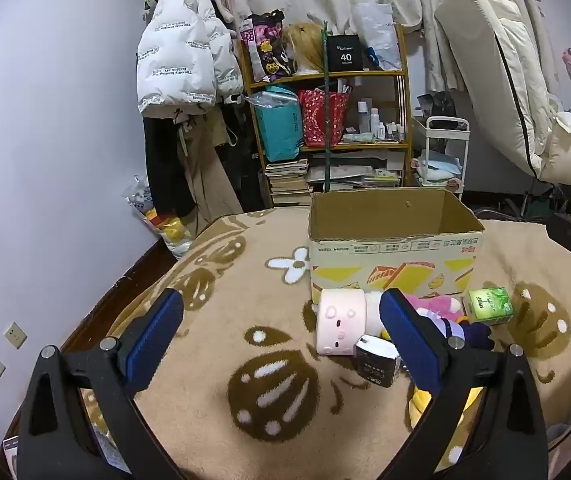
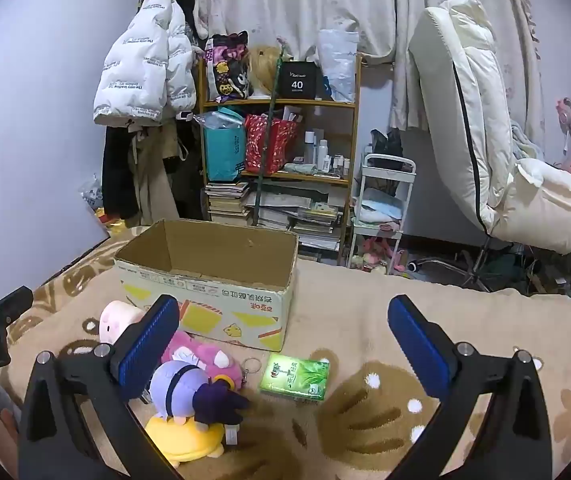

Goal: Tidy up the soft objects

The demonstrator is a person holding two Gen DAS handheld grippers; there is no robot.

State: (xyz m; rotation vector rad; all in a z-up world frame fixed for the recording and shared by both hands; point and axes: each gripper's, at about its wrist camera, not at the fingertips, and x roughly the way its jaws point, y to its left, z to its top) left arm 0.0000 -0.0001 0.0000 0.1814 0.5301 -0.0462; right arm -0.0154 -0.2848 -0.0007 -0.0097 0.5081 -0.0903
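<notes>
An open cardboard box (image 1: 395, 256) (image 2: 209, 292) stands on the beige patterned blanket (image 1: 221, 344) (image 2: 365, 320). In front of it lie a pale pink cylinder plush (image 1: 341, 322) (image 2: 115, 318), a pink plush (image 2: 205, 354) (image 1: 439, 305), a lilac and dark purple plush (image 2: 193, 390), a yellow plush (image 2: 189, 438), a small black and white pack (image 1: 377, 362) and a green tissue pack (image 1: 489, 304) (image 2: 295, 376). My left gripper (image 1: 281, 312) hovers open just left of the pile. My right gripper (image 2: 283, 316) hovers open over the green pack, nothing between its fingers.
Behind the bed stand a wooden shelf (image 1: 325, 112) (image 2: 281, 152) with bags, bottles and books, hanging coats (image 1: 181, 64), a white trolley (image 2: 381, 208) and a cream recliner (image 2: 497, 152). The bed's left edge drops off beside a lilac wall (image 1: 45, 160).
</notes>
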